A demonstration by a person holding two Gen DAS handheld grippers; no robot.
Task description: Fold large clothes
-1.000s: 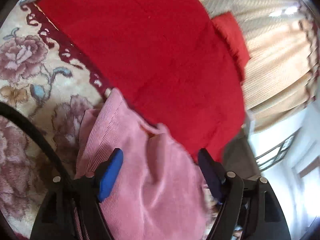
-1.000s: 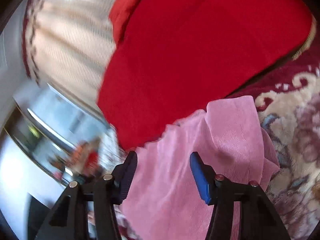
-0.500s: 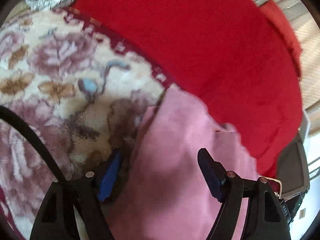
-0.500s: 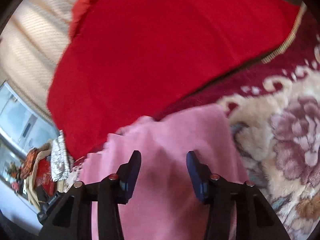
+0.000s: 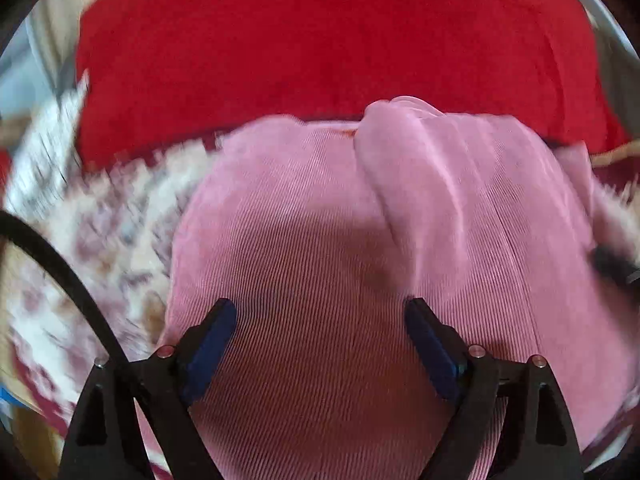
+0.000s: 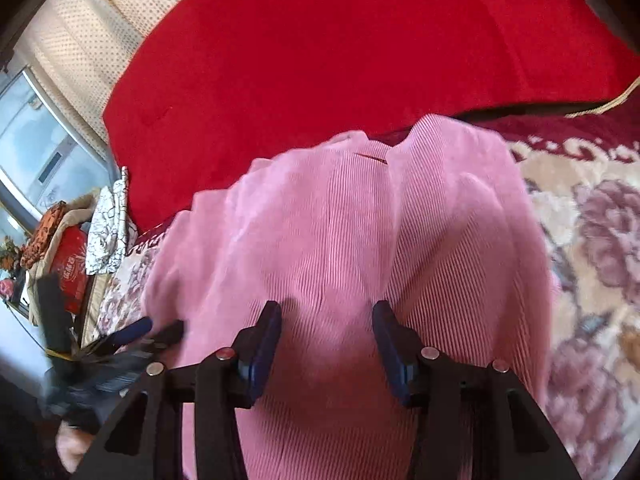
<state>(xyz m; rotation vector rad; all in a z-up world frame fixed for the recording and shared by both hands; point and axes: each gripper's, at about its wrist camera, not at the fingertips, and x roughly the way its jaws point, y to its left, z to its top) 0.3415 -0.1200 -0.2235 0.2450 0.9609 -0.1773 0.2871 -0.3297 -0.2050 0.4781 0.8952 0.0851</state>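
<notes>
both tongs [image 5: 320,312] [image 6: 326,314] tilt downward over the pink garment [image 5: 320,220], left jaws opening.

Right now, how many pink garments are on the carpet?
1: a pink corduroy garment lying rumpled on the floral carpet, its far edge by the red blanket. More may be hidden beneath.

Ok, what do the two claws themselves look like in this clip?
Both look alike. The left claw has a black angular frame with triangular cut-outs, silver round bolt heads, and two long blue pads on the fingers. A black cable arcs past its left side. The right claw has the same black frame, silver bolts and blue pads.
</notes>
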